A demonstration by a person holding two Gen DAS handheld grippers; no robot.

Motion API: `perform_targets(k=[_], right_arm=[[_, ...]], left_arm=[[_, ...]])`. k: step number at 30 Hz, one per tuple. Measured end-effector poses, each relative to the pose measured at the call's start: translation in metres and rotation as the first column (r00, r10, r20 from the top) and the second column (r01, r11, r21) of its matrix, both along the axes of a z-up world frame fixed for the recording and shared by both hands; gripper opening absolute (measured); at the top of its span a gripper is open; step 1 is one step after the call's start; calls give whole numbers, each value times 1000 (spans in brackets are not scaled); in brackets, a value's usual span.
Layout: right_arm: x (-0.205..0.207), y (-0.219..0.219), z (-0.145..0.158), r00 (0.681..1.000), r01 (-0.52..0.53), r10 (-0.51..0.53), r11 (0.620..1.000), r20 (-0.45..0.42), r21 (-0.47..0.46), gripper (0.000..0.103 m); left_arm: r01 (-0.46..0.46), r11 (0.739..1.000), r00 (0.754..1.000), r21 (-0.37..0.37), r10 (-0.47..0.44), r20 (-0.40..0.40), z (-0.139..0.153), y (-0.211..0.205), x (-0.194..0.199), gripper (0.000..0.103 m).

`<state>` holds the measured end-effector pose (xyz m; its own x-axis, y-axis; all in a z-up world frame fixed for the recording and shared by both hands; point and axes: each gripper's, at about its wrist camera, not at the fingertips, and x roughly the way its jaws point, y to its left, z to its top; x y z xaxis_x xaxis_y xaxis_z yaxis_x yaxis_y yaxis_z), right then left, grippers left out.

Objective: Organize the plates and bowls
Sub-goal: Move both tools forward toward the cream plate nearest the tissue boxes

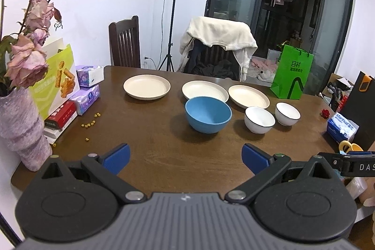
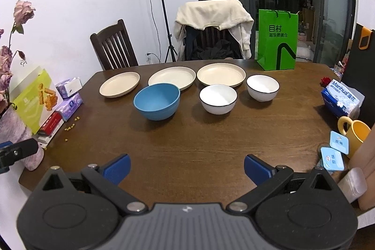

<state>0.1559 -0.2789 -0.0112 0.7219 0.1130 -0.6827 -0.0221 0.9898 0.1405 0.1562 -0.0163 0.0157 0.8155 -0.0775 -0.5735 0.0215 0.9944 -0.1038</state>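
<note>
Three cream plates lie in a row along the far side of the brown table: left plate [image 1: 147,86] [image 2: 119,84], middle plate [image 1: 205,91] [image 2: 172,77], right plate [image 1: 249,96] [image 2: 221,74]. In front of them stands a blue bowl [image 1: 208,114] [image 2: 157,101], then two white bowls with dark rims: one [image 1: 259,120] [image 2: 218,98] and another [image 1: 287,113] [image 2: 262,87]. My left gripper [image 1: 185,157] is open over the near table edge, nothing between its blue pads. My right gripper [image 2: 187,168] is likewise open, well short of the bowls.
A vase of dried pink roses [image 1: 22,123], tissue packs [image 1: 86,95] and boxes crowd the left edge. A green paper bag [image 2: 277,39] stands at the back right. A blue tissue pack [image 2: 341,100], yellow mug [image 2: 354,132] and small packets [image 2: 332,154] sit at the right. Two chairs stand behind.
</note>
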Motion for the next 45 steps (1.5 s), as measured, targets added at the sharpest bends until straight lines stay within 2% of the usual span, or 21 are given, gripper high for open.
perform_targets(k=[19,29,37,45], right_arm=[[118,40,-14,997,-65,65,998,-37,7,103],[172,68,-15,994,-96,96,995,-52,6,103],[196,76,-12,993,-107,107,994,-57,12,103],[212,76,-7,984,-169,169,986,-52,-4,103]], left_arm=[[-30,999,999,-36,29,-33,-15,36,108,103],[-71,997,996,-19,70,-57,-17,53,150,103],[-109,994,993,-6,109,-51,-10,54,161,103],[-207,978,977,2,206,-50,-6,48,163,103]])
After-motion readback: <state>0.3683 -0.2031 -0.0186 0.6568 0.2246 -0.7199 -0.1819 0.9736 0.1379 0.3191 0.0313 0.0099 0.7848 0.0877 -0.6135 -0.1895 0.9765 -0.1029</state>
